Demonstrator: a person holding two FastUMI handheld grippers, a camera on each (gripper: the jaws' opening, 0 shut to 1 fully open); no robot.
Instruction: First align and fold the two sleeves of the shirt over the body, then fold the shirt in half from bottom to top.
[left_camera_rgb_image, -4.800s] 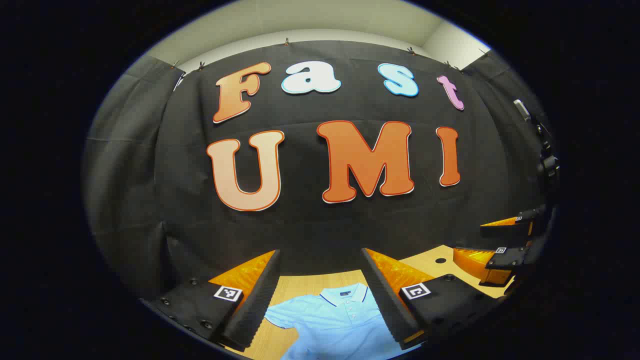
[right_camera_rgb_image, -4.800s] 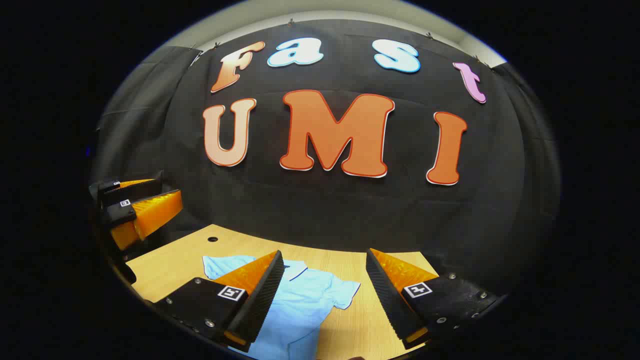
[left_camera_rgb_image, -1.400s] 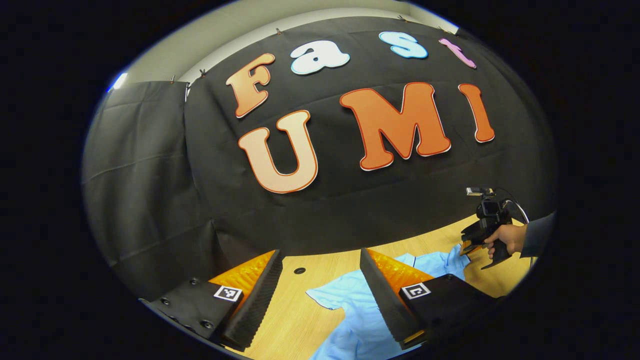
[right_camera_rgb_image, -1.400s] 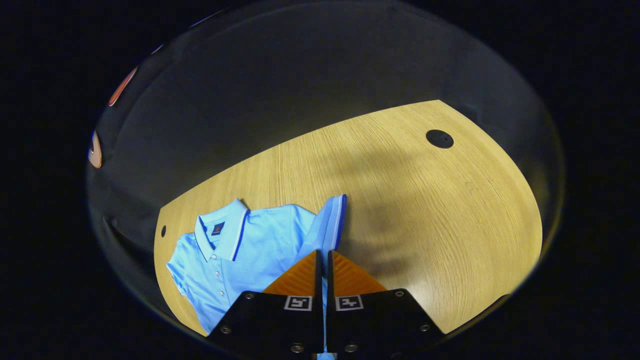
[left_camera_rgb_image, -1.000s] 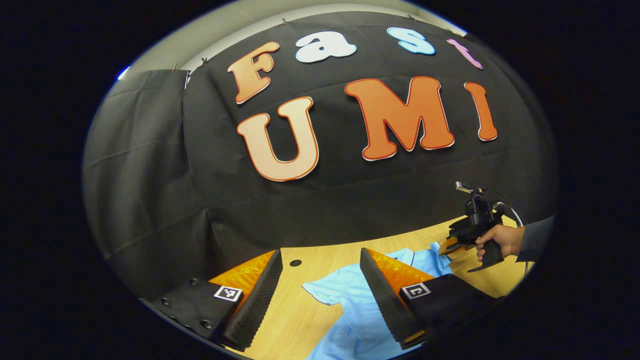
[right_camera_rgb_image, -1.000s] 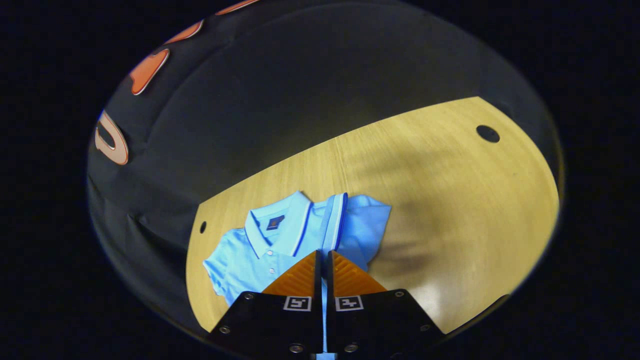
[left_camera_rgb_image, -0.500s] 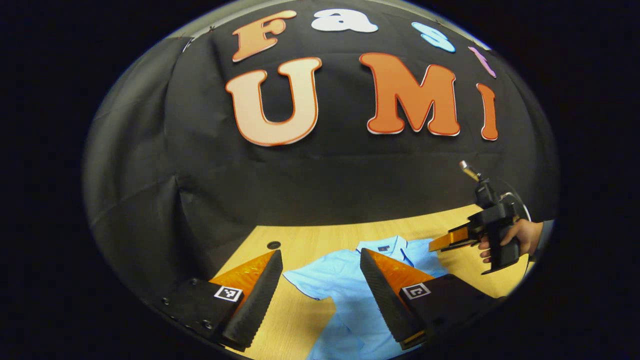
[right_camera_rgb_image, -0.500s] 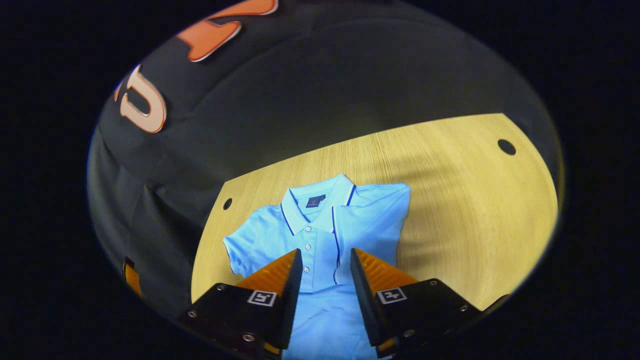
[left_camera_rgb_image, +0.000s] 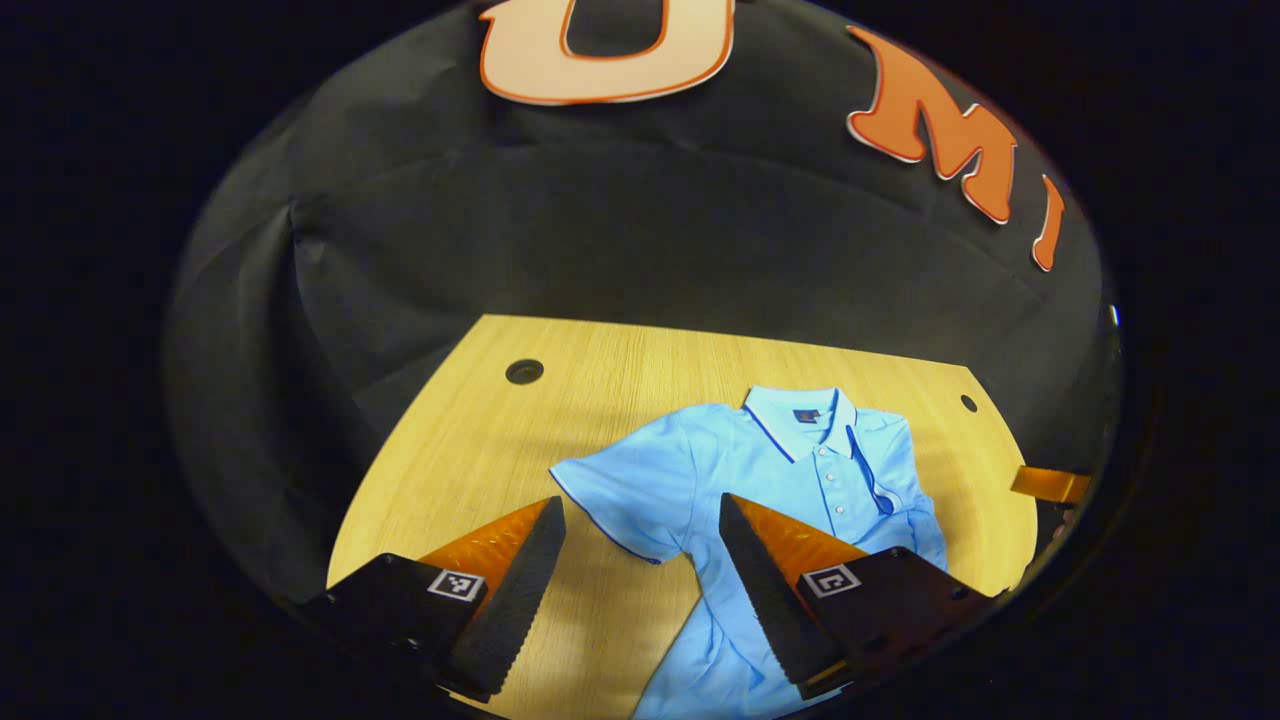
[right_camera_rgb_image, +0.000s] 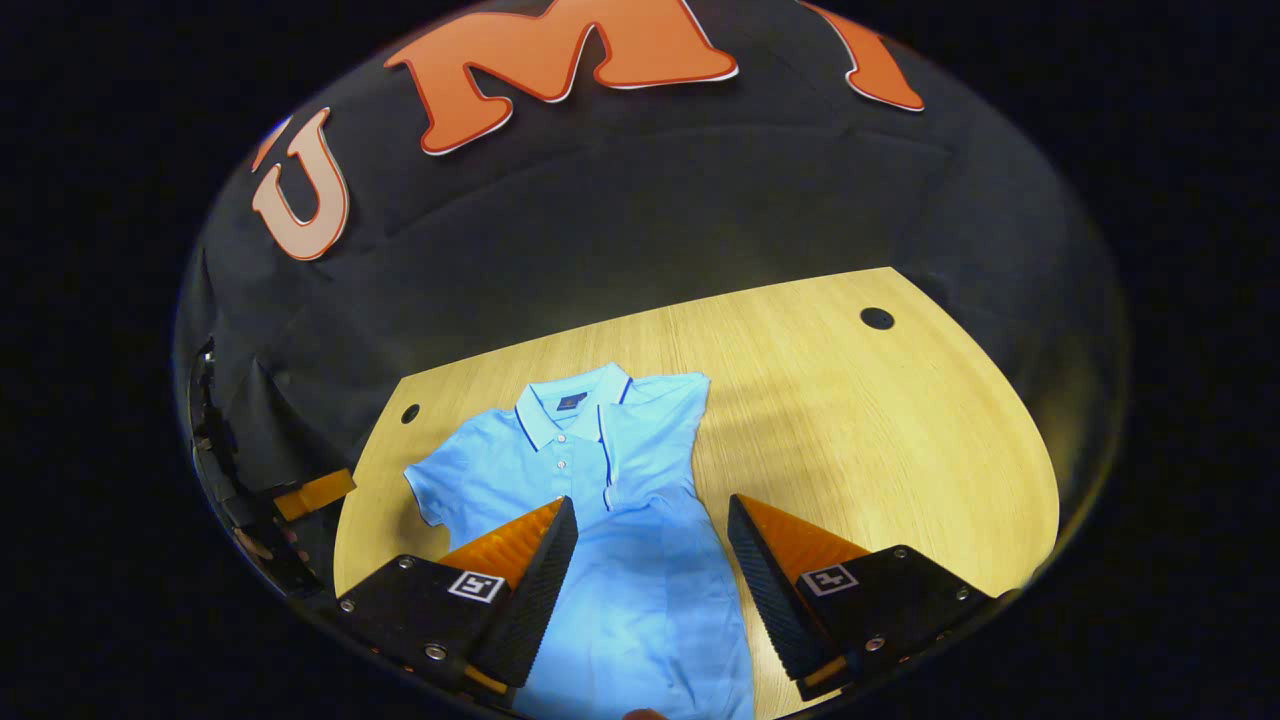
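A light blue polo shirt (left_camera_rgb_image: 770, 465) lies face up on the wooden table (left_camera_rgb_image: 450, 470), collar toward the wall. One sleeve (right_camera_rgb_image: 655, 425) is folded in over the chest, its dark-trimmed cuff next to the buttons. The other sleeve (left_camera_rgb_image: 615, 490) lies spread flat on the wood. My left gripper (left_camera_rgb_image: 640, 500) hangs open above that spread sleeve, holding nothing. Also open and holding nothing, my right gripper (right_camera_rgb_image: 650, 500) hovers over the shirt's body (right_camera_rgb_image: 625, 570). A finger of the right gripper (left_camera_rgb_image: 1045, 483) shows past the shirt's far side.
The table has round cable holes near its back corners (left_camera_rgb_image: 524, 371) (right_camera_rgb_image: 877, 318). Black cloth hangs close behind the table's back edge. Bare wood lies on both sides of the shirt. The left gripper's finger (right_camera_rgb_image: 312, 493) pokes in at the left in the right gripper view.
My right gripper carried one sleeve over the chest, let go, opened and drew back. My left gripper tilted down from the wall toward the spread sleeve.
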